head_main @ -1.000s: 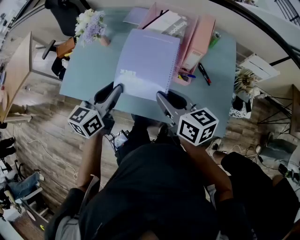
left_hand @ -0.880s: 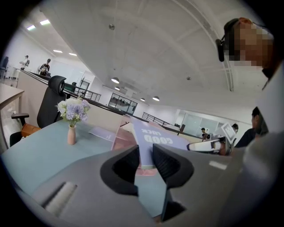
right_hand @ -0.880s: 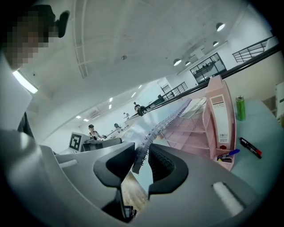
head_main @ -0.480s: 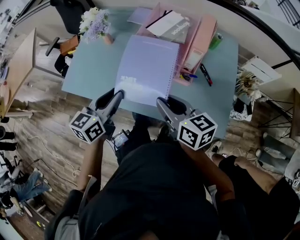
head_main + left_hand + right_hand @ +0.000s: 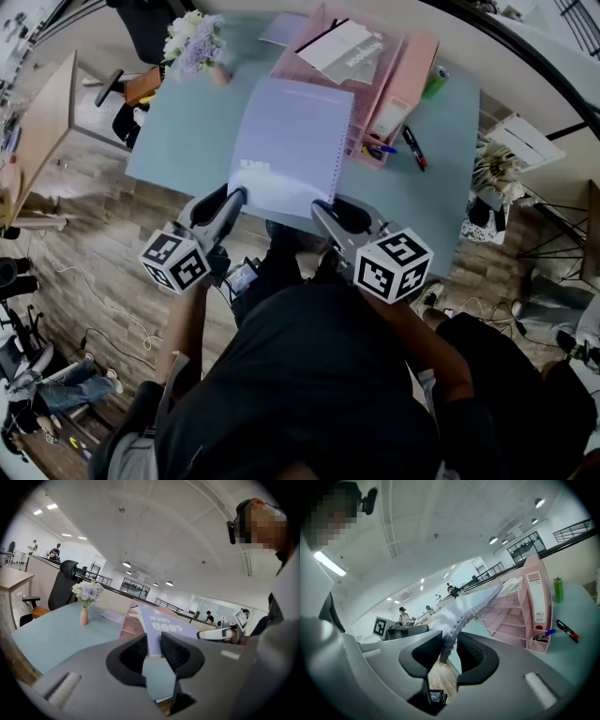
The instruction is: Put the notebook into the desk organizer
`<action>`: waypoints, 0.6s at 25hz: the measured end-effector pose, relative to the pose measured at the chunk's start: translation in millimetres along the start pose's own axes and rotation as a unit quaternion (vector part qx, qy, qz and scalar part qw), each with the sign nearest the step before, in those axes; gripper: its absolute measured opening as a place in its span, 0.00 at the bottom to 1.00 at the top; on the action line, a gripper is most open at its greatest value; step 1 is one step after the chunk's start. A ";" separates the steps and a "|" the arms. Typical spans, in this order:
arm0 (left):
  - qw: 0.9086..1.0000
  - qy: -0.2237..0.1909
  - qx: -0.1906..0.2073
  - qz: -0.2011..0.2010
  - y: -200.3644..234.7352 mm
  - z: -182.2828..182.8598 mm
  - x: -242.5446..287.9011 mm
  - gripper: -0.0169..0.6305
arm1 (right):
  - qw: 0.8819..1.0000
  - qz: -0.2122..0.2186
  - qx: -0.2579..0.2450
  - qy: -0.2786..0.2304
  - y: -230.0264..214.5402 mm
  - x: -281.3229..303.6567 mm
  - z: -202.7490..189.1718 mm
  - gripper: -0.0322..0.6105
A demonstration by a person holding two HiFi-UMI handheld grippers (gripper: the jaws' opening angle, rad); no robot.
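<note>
A lavender spiral notebook [image 5: 291, 141] is held up above the teal desk [image 5: 178, 141], tilted toward the pink desk organizer [image 5: 398, 80]. My left gripper [image 5: 241, 193] is shut on the notebook's near left corner, where the cover [image 5: 166, 625] reads "GOOD LUCK". At the near right corner my right gripper [image 5: 319, 204] is shut on the spiral binding [image 5: 457, 630]. The organizer [image 5: 520, 616] stands just beyond the notebook's far edge, with papers [image 5: 342, 49] in its trays.
A vase of flowers [image 5: 192, 42] stands at the desk's far left. Pens [image 5: 412, 148] lie right of the organizer, a green can [image 5: 433, 80] behind it. A black office chair [image 5: 63, 583] is at the far left. Other people work at distant desks.
Both grippers have carried the notebook a little toward the organizer; its far edge now sits closer to the pink trays. Both grips are unchanged.
</note>
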State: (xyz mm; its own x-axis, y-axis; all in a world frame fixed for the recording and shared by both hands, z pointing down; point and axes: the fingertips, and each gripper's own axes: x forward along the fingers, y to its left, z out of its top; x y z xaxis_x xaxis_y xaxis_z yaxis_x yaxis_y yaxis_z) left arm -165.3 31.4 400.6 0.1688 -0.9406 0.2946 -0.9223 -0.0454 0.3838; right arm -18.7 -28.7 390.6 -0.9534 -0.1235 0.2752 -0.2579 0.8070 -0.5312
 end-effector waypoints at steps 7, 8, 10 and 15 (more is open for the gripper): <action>1.000 -0.004 0.002 0.004 -0.1 -8.2 -9.6 0.27 | 1.000 0.010 0.015 0.007 2.9 -0.7 -10.2 0.20; 1.000 -0.004 0.001 0.005 0.2 -9.8 -10.5 0.27 | 1.000 0.012 0.018 0.009 2.6 -0.4 -12.2 0.20; 1.000 -0.002 0.001 0.007 0.9 -13.6 -12.4 0.27 | 1.000 0.014 0.024 0.013 2.1 0.2 -16.2 0.20; 1.000 0.007 -0.007 0.014 2.8 -26.0 -16.9 0.27 | 0.999 0.017 0.031 0.025 0.6 1.8 -27.7 0.20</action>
State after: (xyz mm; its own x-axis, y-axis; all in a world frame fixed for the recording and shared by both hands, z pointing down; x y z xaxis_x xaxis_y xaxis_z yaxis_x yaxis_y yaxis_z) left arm -161.6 55.9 419.5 0.1471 -0.9366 0.3179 -0.9219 -0.0134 0.3872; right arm -16.2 -12.5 413.0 -0.9531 -0.0666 0.2954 -0.2364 0.7732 -0.5884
